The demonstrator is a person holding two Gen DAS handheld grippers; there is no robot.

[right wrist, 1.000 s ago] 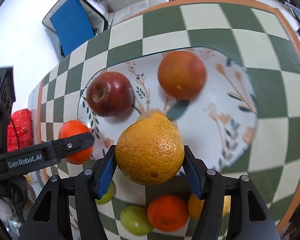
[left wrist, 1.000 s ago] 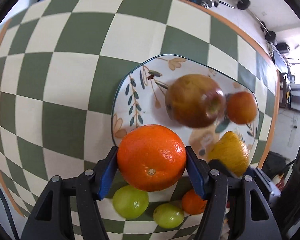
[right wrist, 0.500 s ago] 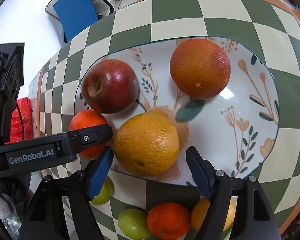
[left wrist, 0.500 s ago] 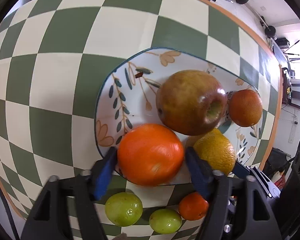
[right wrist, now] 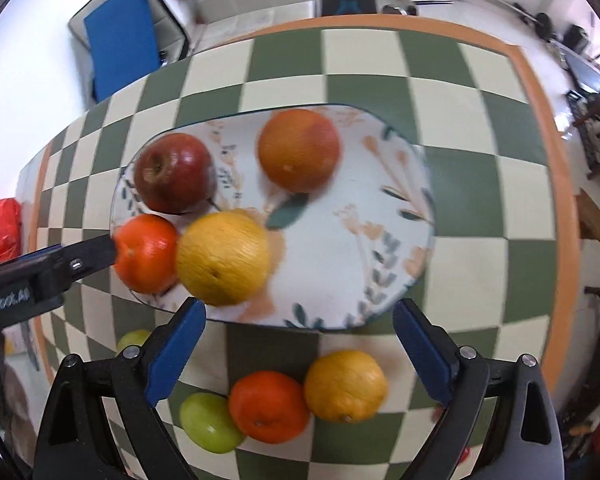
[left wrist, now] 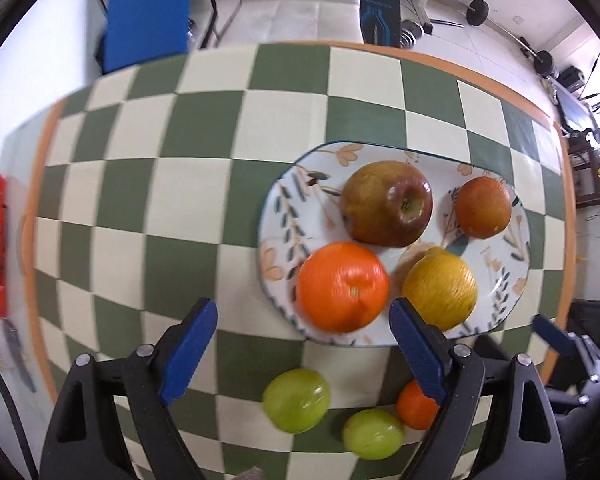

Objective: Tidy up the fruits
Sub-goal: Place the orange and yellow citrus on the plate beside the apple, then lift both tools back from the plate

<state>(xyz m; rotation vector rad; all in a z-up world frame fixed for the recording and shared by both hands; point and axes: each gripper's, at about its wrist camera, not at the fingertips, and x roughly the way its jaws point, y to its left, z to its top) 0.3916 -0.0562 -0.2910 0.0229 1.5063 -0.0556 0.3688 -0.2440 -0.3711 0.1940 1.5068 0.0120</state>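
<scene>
Left wrist view: the left tool (left wrist: 302, 354) hangs with its blue fingers spread and empty above the near edge of the bench (left wrist: 204, 128), two green fruits (left wrist: 296, 400) and a small orange one (left wrist: 414, 406) loose beneath it. Just beyond, on the floral plate (left wrist: 290, 216), sit an orange (left wrist: 343, 286), a yellow citrus (left wrist: 440, 288), an apple (left wrist: 388, 202) and a darker orange (left wrist: 483, 208). The right tool (right wrist: 300, 350), likewise spread, holds nothing. The sound next move, by appearances: drop squarely over one loose fruit, close at its widest girth, then set it in the plate's bare right half. Motion blur softens the fruit, and the tools' black frames hide part of the near pile, so its count is uncertain.
</scene>
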